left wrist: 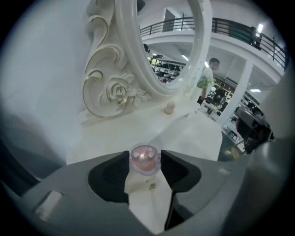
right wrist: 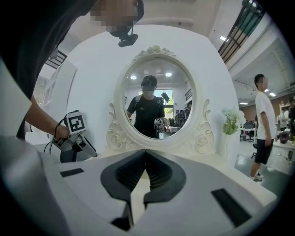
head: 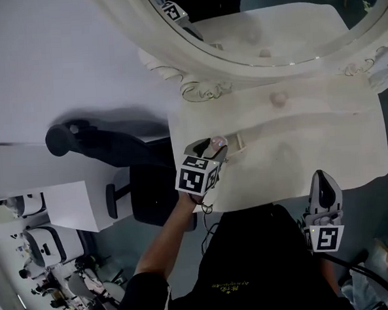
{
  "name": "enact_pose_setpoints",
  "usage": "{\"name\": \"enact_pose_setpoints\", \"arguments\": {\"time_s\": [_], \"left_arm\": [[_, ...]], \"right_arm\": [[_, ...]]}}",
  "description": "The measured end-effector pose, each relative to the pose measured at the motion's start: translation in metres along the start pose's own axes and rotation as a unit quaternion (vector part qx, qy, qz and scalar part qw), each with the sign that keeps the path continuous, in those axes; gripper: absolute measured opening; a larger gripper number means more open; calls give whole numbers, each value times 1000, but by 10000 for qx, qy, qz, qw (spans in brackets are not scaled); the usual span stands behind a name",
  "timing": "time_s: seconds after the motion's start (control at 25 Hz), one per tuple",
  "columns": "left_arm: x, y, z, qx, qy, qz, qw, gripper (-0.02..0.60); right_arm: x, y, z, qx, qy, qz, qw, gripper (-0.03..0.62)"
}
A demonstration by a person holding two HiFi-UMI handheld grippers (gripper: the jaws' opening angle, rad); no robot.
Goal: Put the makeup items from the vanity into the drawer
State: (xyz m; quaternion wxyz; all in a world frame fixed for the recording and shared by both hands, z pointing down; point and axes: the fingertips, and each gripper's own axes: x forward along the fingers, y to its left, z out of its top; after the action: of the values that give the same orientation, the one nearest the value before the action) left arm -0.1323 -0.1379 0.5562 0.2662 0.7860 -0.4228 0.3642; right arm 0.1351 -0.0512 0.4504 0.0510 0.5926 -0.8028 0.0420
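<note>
Office chair [head: 118, 150]: black, with padded armrests, on the grey floor [head: 187, 263], seen from above.
White panel [head: 57, 61]: broad, plain and upright, just beside the chair.
Plant [right wrist: 232, 120]: pale flowers and green leaves in a slim white vase, upright.
Bystander [right wrist: 262, 124]: white shirt, dark shorts, standing well off to the right.
Railing [left wrist: 239, 30]: dark, running along an upper gallery.
Ceiling lights [right wrist: 224, 38]: lit, set in a row.
Devices [head: 39, 244]: white and black, on a far worktop, too small to identify.
</note>
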Motion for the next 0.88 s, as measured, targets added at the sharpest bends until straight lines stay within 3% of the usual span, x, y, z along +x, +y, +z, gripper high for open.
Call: {"name": "enact_pose_setpoints", "arguments": {"time_s": [0.24, 0.64, 0.88], "left_arm": [[19, 7, -43, -212, 864, -98, 9960, 221], [42, 2, -50, -380, 1932, -551, 9789, 222], [58, 6, -54, -696, 2394, -534, 9669, 222]], "right_arm": [[0, 7, -3, 23, 56, 72, 10000, 2], [-11, -12, -3, 101, -5, -226, 9997, 2], [-15, -22, -11, 159, -9, -316, 9994, 2]]}}
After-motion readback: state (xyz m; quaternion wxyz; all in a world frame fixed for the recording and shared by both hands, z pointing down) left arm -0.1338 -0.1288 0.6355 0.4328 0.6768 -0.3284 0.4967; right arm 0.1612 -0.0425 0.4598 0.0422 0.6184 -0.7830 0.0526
